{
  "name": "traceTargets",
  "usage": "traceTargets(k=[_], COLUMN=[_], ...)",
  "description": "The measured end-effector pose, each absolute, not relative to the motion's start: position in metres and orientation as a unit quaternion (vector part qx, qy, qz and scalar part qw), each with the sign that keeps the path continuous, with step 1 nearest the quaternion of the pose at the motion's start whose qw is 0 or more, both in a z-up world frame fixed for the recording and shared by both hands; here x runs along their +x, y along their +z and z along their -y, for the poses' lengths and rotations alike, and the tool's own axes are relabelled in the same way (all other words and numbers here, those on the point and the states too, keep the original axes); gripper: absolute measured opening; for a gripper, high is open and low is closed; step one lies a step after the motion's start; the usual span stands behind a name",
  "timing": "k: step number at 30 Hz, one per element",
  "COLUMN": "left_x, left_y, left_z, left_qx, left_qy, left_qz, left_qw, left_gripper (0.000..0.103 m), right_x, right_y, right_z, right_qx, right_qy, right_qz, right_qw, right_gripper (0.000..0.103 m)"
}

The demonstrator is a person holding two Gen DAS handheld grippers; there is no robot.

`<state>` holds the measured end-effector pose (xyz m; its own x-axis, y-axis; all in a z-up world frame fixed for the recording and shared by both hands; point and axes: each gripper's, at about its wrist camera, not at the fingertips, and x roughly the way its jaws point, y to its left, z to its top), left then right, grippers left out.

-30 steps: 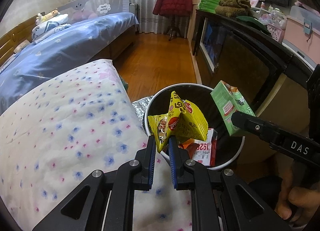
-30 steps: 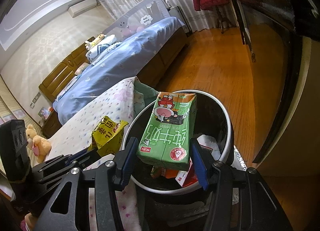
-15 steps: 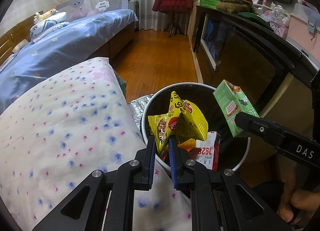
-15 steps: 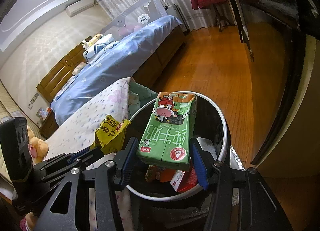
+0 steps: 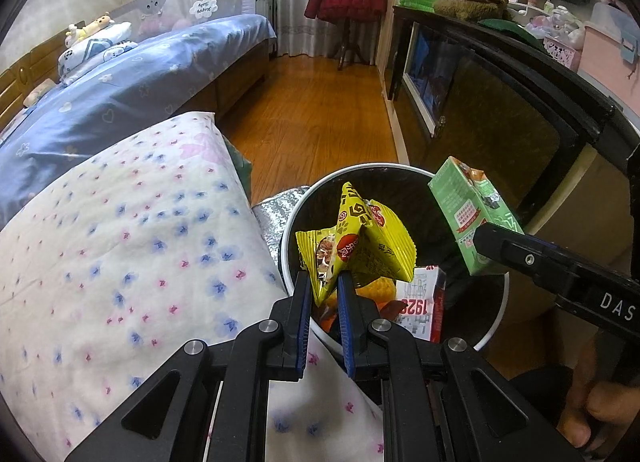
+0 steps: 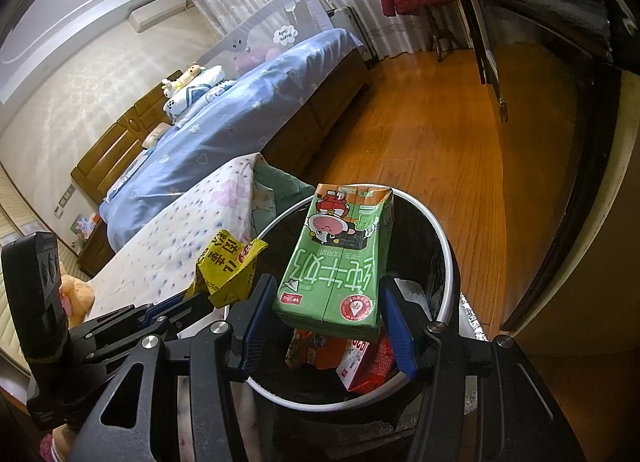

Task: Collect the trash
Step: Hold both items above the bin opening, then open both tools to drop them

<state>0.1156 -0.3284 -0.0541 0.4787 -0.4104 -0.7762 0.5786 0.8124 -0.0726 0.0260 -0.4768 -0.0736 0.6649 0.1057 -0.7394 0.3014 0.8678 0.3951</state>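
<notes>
My left gripper [image 5: 323, 282] is shut on a yellow snack wrapper [image 5: 360, 246] and holds it over the near left rim of the white-rimmed trash bin [image 5: 289, 229]. My right gripper [image 6: 326, 294] is shut on a green milk carton [image 6: 340, 258] and holds it above the bin [image 6: 446, 258]. The carton [image 5: 468, 217] and the right gripper's black finger [image 5: 532, 258] show at the right in the left wrist view. The wrapper [image 6: 228, 266] shows at the left in the right wrist view. A red and white box [image 5: 424, 302] and orange wrappers lie in the bin.
A floral quilt [image 5: 120, 242] lies left of the bin. A bed with blue bedding [image 5: 140, 73] stands beyond it. A dark cabinet [image 5: 500, 101] runs along the right. Wooden floor [image 5: 320, 109] lies between them. Silver foil [image 5: 272, 213] sits by the bin.
Both grippers have moved a little farther over the bin with their items still held. The bin looks closer and lower in both views.
</notes>
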Motion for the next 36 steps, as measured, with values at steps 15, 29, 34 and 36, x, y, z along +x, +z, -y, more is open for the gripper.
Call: traceTargets(k=[15, 29, 34, 36], left_x=[0.1176, 0.1216, 0.122, 0.1221], left_y=[-0.0556, -0.0568, -0.0577, -0.0577], left_z=[0.3329, 0.3324, 0.3324, 0.3324], left_qx=[0.106, 0.106, 0.106, 0.105], left_qy=[-0.291, -0.291, -0.291, -0.291], left_qz=[-0.42, -0.424, -0.426, -0.426], left_qw=[0.853, 0.851, 0.85, 0.85], left_gripper=[0.012, 0.013, 0.013, 0.013], right_x=[0.026, 0.0257, 0.0256, 0.0259], right_y=[-0.075, -0.077, -0.0779, -0.0786], right_z=[0.4795, 0.4814, 0.4821, 0.4821], right_qx=[0.255, 0.251, 0.252, 0.251], right_qy=[-0.058, -0.061, -0.062, -0.062], right_qz=[-0.406, -0.408, -0.409, -0.41], right_qw=[0.876, 0.875, 0.875, 0.875], right_gripper=[0.053, 0.053, 0.053, 0.053])
